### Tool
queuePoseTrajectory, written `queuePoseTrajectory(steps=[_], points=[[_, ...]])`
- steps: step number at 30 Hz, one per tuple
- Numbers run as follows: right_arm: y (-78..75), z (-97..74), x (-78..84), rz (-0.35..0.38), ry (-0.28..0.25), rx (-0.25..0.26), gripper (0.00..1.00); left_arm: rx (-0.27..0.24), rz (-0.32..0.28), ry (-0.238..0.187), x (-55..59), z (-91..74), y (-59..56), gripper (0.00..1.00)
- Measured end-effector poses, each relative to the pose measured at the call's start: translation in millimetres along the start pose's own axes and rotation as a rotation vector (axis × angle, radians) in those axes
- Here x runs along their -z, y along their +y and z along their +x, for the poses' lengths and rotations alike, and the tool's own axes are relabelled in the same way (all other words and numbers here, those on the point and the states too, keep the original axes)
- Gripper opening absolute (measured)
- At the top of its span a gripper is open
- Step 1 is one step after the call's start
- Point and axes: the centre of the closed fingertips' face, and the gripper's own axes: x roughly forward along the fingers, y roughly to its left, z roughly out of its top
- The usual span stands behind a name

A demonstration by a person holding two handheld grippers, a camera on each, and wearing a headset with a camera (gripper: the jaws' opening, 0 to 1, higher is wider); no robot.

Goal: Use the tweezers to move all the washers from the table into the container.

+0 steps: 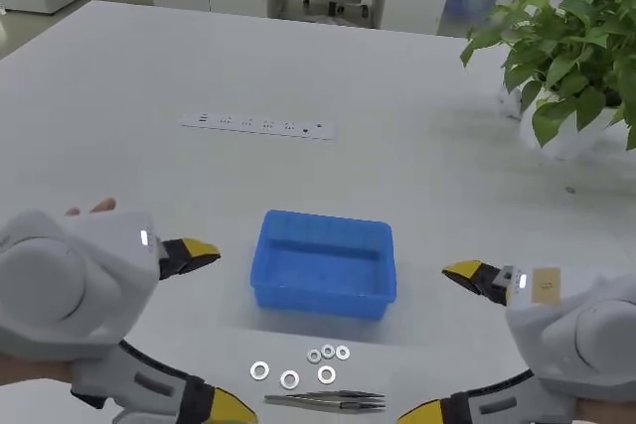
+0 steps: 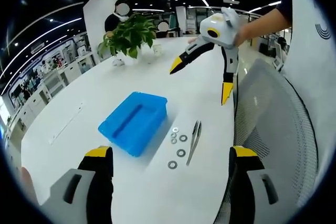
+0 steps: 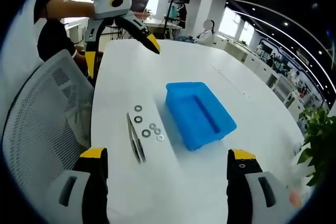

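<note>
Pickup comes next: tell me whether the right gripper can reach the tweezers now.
Probably yes: the right gripper is open, and the tweezers lie uncovered on the table just ahead, nothing between.

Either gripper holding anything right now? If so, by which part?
Nothing is held. The left gripper and right gripper are both open and empty; the tweezers lie on the table beside the washers.

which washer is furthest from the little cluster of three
The washer at the left end in the head view. The other two loose washers sit closer to the cluster, along the tweezers.
</note>
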Motion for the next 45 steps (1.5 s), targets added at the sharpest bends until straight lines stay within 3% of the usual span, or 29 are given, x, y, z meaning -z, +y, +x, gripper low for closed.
queuePoseTrajectory(steps=[8,24,45], points=[[4.0,2.9,0.5,-0.006,0.01,-0.011,0.95,0.008,0.01,0.037,10.4,2.9,-1.7,0.96],[2.1,2.3,-1.9,-0.003,0.002,-0.008,0.94,-0.006,0.012,0.019,3.7,2.6,4.5,0.96],[2.8,-0.4,-4.2,0.0,-0.001,-0.003,0.92,0.007,0.033,0.039,7.5,4.8,0.4,0.96]])
